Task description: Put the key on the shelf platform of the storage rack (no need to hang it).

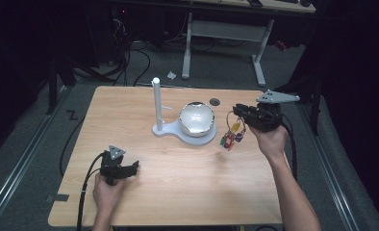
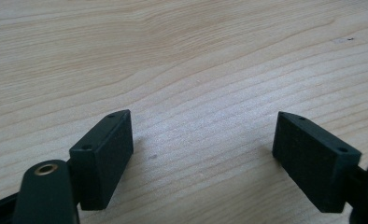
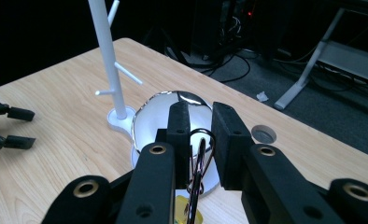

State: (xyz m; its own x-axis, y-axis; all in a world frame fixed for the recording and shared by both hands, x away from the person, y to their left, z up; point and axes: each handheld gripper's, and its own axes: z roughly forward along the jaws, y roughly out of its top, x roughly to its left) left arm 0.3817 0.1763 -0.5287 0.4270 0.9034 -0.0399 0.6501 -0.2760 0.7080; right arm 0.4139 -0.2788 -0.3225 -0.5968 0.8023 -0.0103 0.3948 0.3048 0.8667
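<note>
1. Table (image 1: 178, 192): a light wooden top that carries everything; a small round dark hole (image 1: 214, 101) lies in it at about 1 o'clock from centre.
2. White stand (image 1: 183, 132): a flat base near the table's middle, with a shiny domed bowl (image 1: 196, 118) resting on it and an upright post (image 1: 156, 98) at the base's 9 o'clock end. In the right gripper view the post (image 3: 108, 56) carries short side pegs.
3. Right gripper (image 1: 245, 115): held above the table at 3 o'clock from the bowl, its jaws closed on the wire ring of a key bunch (image 1: 232, 134). In the right gripper view the ring (image 3: 198, 158) sits between the nearly closed jaws.
4. Left gripper (image 1: 130, 168): low over the table at about 7 o'clock, jaws spread wide with nothing between them; the left gripper view shows bare wood (image 2: 201, 93) between the two pads.
5. Key bunch: hangs free below the right gripper, with coloured tags at its lower end, clear of the table and just beside the base.
6. Risk (judgement): the grip is on thin wire alone, so the ring could pivot or slip out. Swinging tags could also strike the bowl or snag a peg, tipping the light stand.
</note>
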